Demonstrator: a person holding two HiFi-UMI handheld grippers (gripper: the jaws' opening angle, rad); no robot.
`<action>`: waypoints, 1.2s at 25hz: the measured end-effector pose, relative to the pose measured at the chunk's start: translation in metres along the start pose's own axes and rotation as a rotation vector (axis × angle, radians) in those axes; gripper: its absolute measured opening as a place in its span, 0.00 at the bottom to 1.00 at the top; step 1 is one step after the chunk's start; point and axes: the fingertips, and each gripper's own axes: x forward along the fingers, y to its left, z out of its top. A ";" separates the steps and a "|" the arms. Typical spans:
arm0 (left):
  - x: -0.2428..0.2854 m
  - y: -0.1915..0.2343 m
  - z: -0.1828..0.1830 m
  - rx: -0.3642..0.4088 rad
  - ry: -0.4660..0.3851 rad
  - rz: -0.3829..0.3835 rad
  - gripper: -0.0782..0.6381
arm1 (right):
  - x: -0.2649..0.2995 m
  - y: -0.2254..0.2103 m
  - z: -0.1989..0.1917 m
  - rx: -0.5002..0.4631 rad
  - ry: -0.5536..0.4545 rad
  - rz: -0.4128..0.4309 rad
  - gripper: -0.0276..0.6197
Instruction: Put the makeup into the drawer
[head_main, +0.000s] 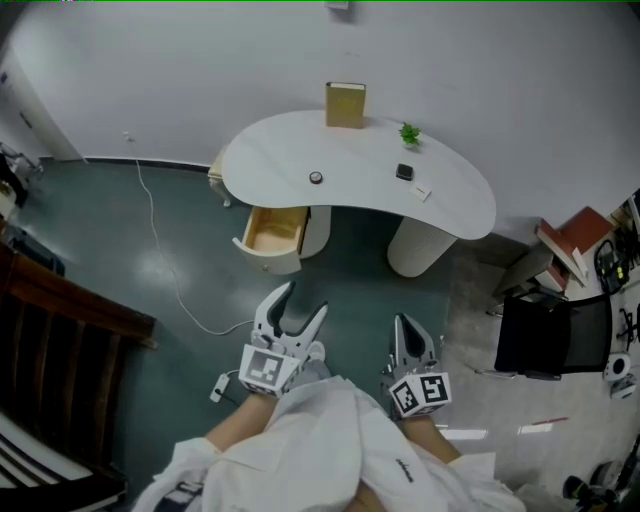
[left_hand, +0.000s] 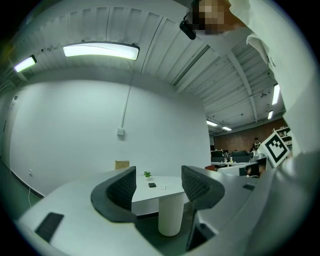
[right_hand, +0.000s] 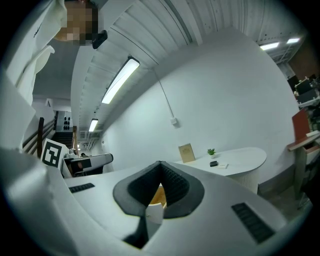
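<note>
A: Left gripper (left_hand: 157, 187), jaws?

B: Wide apart, nothing between them. Seen through the gap, well ahead: the white desk (left_hand: 150, 194), with a dark compact (left_hand: 152, 185) on it and a small white item (left_hand: 161, 188) just right of that. A little plant (left_hand: 147, 174) stands behind both. The desk's round pedestal (left_hand: 170, 214) sits low in the gap.

A: Right gripper (right_hand: 160, 172)?

B: Jaws together, tips touching, holding nothing. Below the closed tips a sliver of the open drawer (right_hand: 157, 195) shows, pale wood inside.

A: And the makeup from that side?

B: Well off to the right of the closed jaws and far ahead, on the desk top. The compact lies near the plant, and a tan box (right_hand: 187, 152) stands upright to their left.

A: Anything else on the desk?

B: The head view shows a small round item (head_main: 316, 177) on the top, straight ahead of the left jaws and well apart from the compact. The drawer hangs open under the desk edge, between that item and the left jaws. Both grippers are well short of the desk.
</note>
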 end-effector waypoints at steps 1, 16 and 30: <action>0.009 0.008 0.000 -0.002 0.003 -0.004 0.50 | 0.011 -0.003 0.002 -0.001 -0.001 -0.005 0.07; 0.099 0.113 -0.007 -0.008 0.028 -0.077 0.50 | 0.147 -0.013 0.007 -0.001 -0.010 -0.061 0.07; 0.153 0.170 -0.021 -0.031 0.040 -0.068 0.50 | 0.227 -0.022 0.004 0.002 0.028 -0.042 0.07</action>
